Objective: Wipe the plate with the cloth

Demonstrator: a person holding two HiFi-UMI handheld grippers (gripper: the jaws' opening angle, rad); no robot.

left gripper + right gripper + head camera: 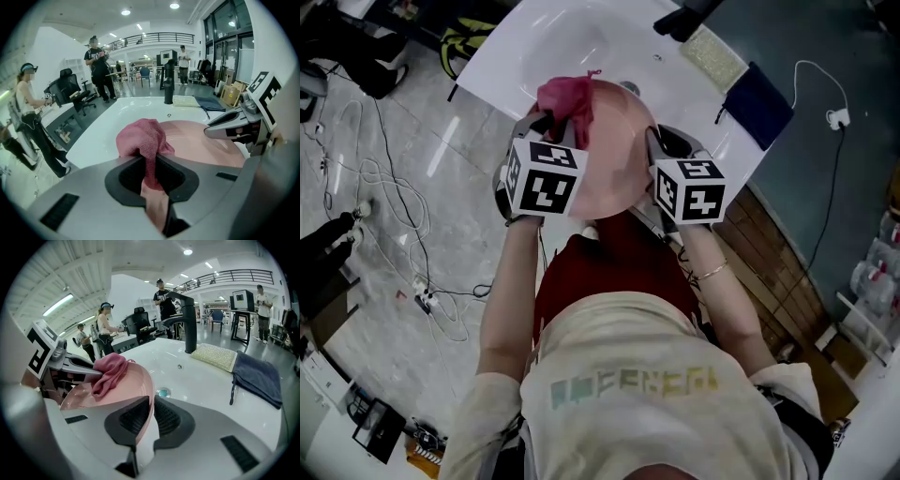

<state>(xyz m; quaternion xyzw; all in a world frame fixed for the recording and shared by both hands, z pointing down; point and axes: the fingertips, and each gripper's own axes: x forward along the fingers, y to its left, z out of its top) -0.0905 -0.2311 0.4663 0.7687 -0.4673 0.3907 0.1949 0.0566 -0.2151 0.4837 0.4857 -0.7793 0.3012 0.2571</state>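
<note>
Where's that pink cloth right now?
In the head view the cloth sits left of centre, pinched in the left tongs and bunched on the pink plate, which the right tongs hold by its rim over the white sink.

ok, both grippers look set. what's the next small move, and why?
Probably sweep the left gripper sideways across the plate. It is shut on the cloth, whose bunched end lies on the plate's face, and the right gripper is shut on the rim, holding the plate over the sink.
</note>
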